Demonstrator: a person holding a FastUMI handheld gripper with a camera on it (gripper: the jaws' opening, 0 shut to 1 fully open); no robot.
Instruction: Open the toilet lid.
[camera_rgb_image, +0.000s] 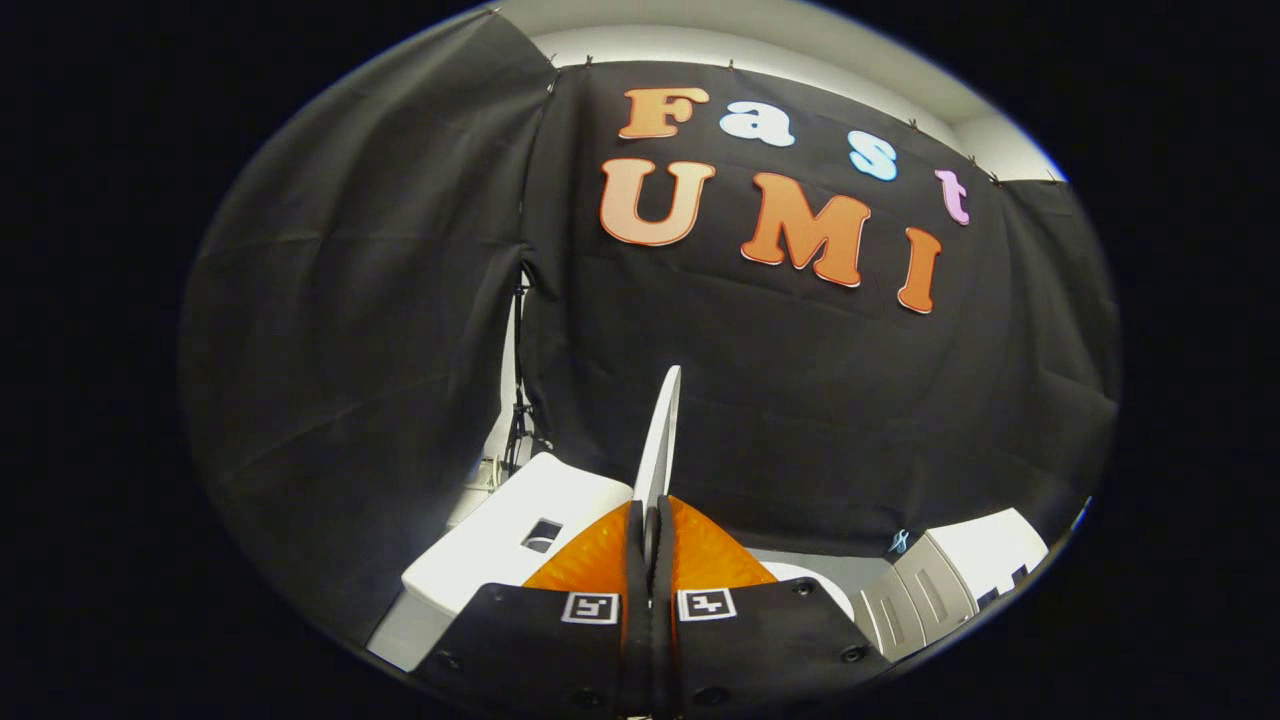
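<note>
Your gripper (652, 515) sits nearest the lens, its two fingers (600, 555) drawn in close with only a thin slot left between them. In that slot stands the toilet lid (660, 440), seen edge-on as a thin white blade that rises straight up from between the fingertips and ends well above them against the black cloth wall (800, 400). Both fingers lie against the lid's two faces, so you have it pinched, and the lid stands close to upright, leaning slightly toward the right finger's side. Each finger carries a small square black-and-white marker (589, 607) on its near end.

Just ahead of your left finger and touching its far edge in the view is the white toilet tank (500, 530), its flat top tilted toward you, with a dark rectangular recess (541, 535) set into that top. You cannot tell what is inside the tank or that recess. Beyond the tank, where two panels of cloth meet, a dark stand with cables (520, 400) runs up the gap.

Beyond your right finger a pale curved piece of the toilet body (815, 580) shows low down, too little of it to tell bowl from seat, and nothing of its inside can be made out. Farther off on that side stands a grey and white ribbed unit (940, 590), well apart from the fingers. Above the cloth runs a white wall (700, 40).
</note>
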